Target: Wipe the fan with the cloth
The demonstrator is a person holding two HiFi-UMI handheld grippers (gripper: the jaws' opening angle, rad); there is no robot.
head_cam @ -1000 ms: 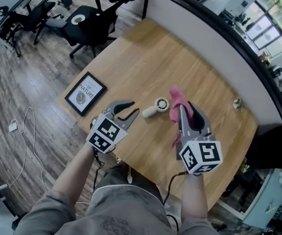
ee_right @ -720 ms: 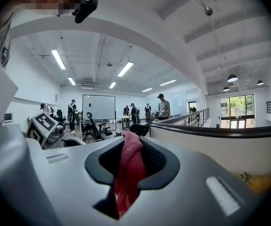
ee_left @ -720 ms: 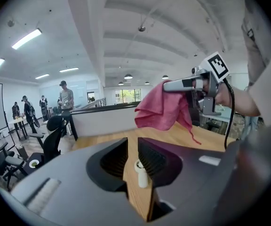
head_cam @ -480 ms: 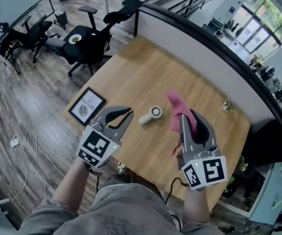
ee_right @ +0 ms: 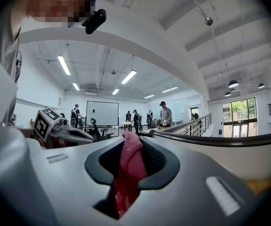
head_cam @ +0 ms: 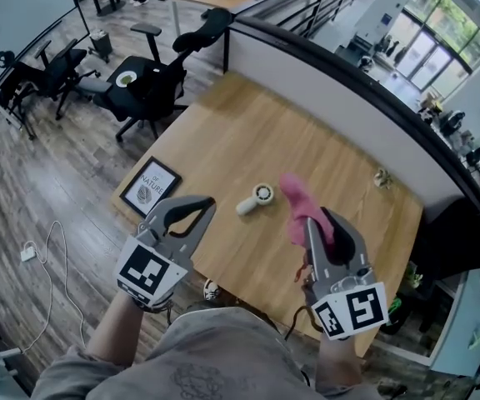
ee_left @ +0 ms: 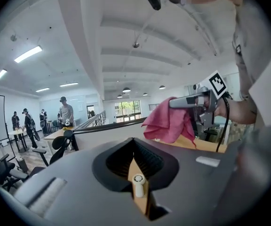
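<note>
A small white hand-held fan (head_cam: 254, 198) lies on the wooden table (head_cam: 223, 132), seen through the gap of the left jaws as a small white shape (ee_left: 138, 186) far below. My left gripper (head_cam: 207, 203) is shut with nothing in it, raised above the table's near-left edge, left of the fan. My right gripper (head_cam: 310, 220) is shut on a pink cloth (head_cam: 300, 207), held high to the right of the fan; the cloth (ee_right: 127, 173) bunches between its jaws and also shows in the left gripper view (ee_left: 169, 122). Both grippers point roughly level.
A framed picture (head_cam: 150, 187) lies near the table's left corner. A small object (head_cam: 381, 177) sits at the far right by the low partition (head_cam: 340, 82). Black office chairs (head_cam: 152, 73) stand left of the table. Cables (head_cam: 52, 257) lie on the floor. People stand in the far room.
Both grippers have risen well above the table and drawn back from the fan. The left jaws went from apart to shut, empty. The cloth stayed in the right gripper.
</note>
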